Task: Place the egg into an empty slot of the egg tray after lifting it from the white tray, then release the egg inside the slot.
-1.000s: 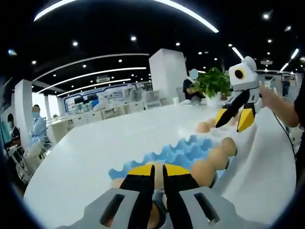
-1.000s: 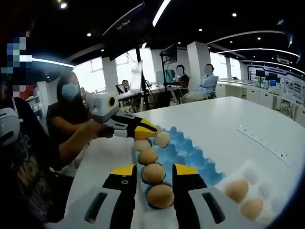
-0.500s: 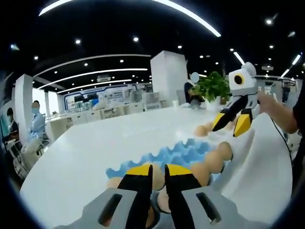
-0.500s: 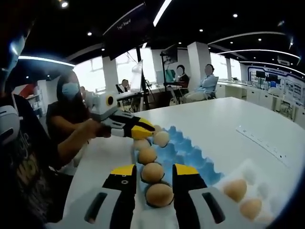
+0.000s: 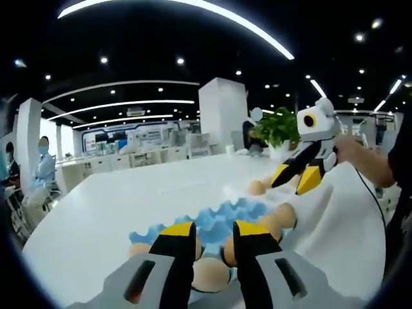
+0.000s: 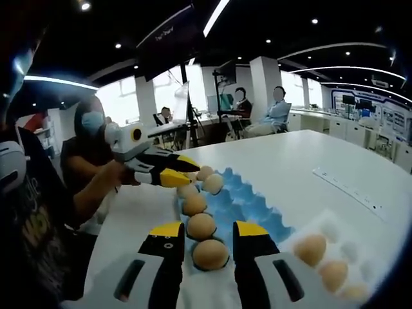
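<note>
In the left gripper view my left gripper [image 5: 215, 233] stands open just above the blue egg tray [image 5: 222, 212]; a brown egg [image 5: 209, 275] lies in a slot below the gap between its jaws, apart from them. More eggs [image 5: 278, 219] fill the tray's near edge. My right gripper [image 5: 293, 183] hangs open beyond the tray. In the right gripper view my right gripper [image 6: 209, 233] is open over the blue egg tray [image 6: 248, 203], with an egg [image 6: 210, 254] seen between its jaws in a slot. My left gripper [image 6: 183, 170] hovers at the far end. The white tray [image 6: 335, 226] holds eggs [image 6: 310, 249].
Everything rests on a large white table [image 6: 302, 158]. A person's hand [image 6: 106, 177] holds the left gripper, with a masked person behind it. A potted plant [image 5: 273, 129] stands at the table's far side. A long white strip [image 6: 351, 190] lies on the table to the right.
The left gripper's jaws have spread apart and let go of the egg, which now sits in a slot. The left gripper has drawn back a little from the tray's end.
</note>
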{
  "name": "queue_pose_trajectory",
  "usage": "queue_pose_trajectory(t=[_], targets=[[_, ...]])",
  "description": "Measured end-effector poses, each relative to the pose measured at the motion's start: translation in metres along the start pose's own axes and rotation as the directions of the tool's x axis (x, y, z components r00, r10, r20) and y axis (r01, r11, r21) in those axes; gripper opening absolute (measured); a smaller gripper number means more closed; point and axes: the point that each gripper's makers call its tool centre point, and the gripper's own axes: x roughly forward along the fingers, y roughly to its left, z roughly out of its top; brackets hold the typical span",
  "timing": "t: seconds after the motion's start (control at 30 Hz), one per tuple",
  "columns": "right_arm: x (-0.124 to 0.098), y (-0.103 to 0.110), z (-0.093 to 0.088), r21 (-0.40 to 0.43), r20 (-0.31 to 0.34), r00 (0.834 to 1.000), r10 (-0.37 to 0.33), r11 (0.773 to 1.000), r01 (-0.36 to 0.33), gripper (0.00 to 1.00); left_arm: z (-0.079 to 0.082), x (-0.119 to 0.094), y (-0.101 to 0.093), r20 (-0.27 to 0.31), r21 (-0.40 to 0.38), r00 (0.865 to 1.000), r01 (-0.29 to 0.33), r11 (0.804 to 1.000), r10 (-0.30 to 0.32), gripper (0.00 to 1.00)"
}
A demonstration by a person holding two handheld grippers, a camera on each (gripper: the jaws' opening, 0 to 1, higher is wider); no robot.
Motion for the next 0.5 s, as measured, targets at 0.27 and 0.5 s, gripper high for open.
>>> queue_pose_trajectory(t=[0.27, 0.5], targets=[[-0.012, -0.011, -0.004, -0.029, -0.015, 0.998, -0.053, 0.998, 0.053, 0.31, 0.000, 0.002, -0.013, 0.002, -0.003, 1.000, 0.024, 1.000, -0.024, 0.32], [-0.023, -0.015, -0.012, -0.018, -0.016, 0.997, -0.076, 0.997, 0.076, 0.31, -0.002, 0.005, -0.021, 0.003, -0.004, 0.999, 0.052, 0.999, -0.052, 0.37]])
